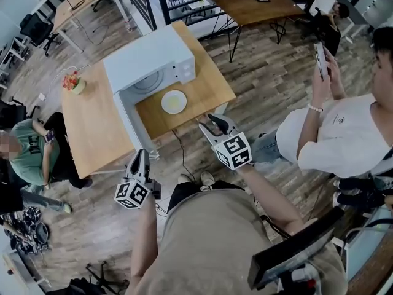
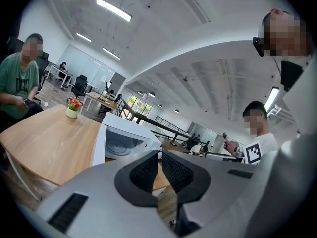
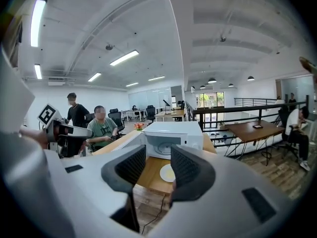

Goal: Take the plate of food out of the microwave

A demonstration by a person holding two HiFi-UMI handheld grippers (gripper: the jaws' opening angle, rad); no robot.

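claws hang empty: right gripper (image 3: 158,157) jaws apart, left gripper (image 2: 159,165) jaws nearly together. our plate (image 1: 174,101) sits on the table (image 1: 209,91) before the microwave (image 1: 150,57); we judge it stiff, breakable, slick, so pinch its rim.

**Open-plan office interior**
Wood-plank floor (image 1: 270,97) beneath a light wooden bench (image 1: 92,128). A darker table (image 1: 245,5) stands beyond a black railing (image 3: 233,109). Strip lights (image 3: 124,57) line the white ceiling (image 3: 223,24); office chairs (image 1: 34,26) stand far left.
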